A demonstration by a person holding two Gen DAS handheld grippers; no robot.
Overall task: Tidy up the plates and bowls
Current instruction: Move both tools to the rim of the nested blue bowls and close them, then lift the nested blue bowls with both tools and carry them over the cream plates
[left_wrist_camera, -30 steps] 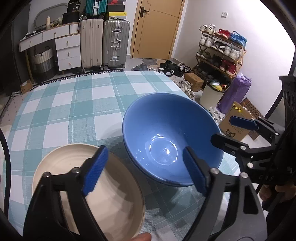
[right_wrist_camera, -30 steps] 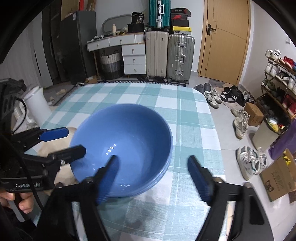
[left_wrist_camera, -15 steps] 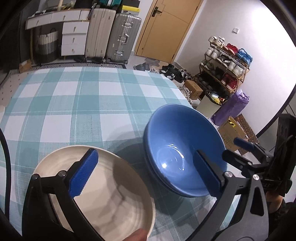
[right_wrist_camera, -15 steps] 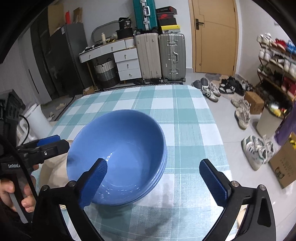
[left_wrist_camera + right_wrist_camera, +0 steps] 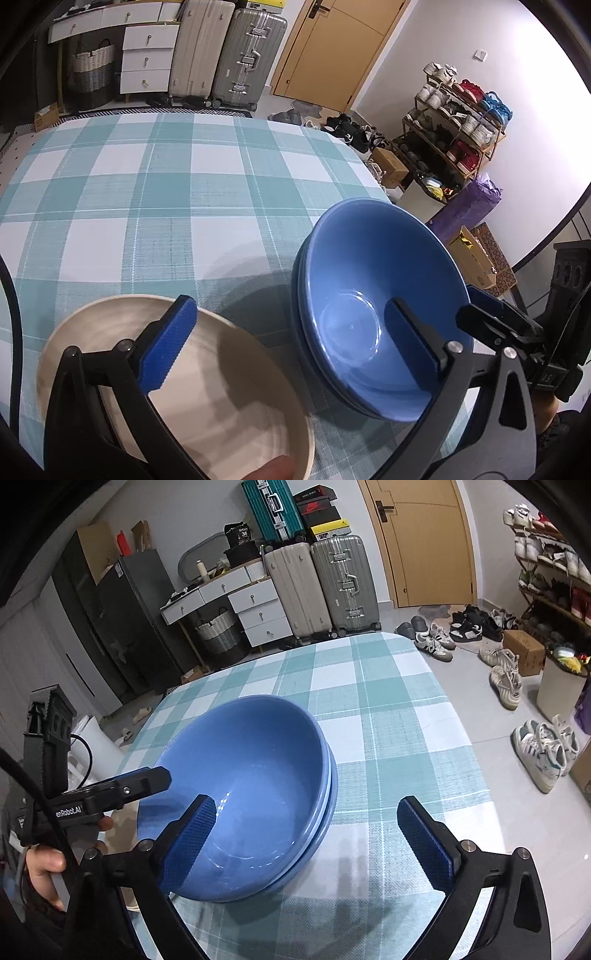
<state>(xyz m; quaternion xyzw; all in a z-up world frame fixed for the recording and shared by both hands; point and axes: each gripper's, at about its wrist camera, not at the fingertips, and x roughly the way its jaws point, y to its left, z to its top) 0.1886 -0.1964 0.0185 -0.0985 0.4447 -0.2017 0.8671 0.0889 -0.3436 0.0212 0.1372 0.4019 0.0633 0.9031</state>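
The blue bowls (image 5: 243,797) sit nested on the table (image 5: 155,192), so stacking looks done, while the cream plate (image 5: 207,406) just left of them remains unsorted; both the left gripper (image 5: 288,354) and right gripper (image 5: 306,845) gape wide, holding nothing.

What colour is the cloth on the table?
The tablecloth is checked teal and white, clearest in the left wrist view.
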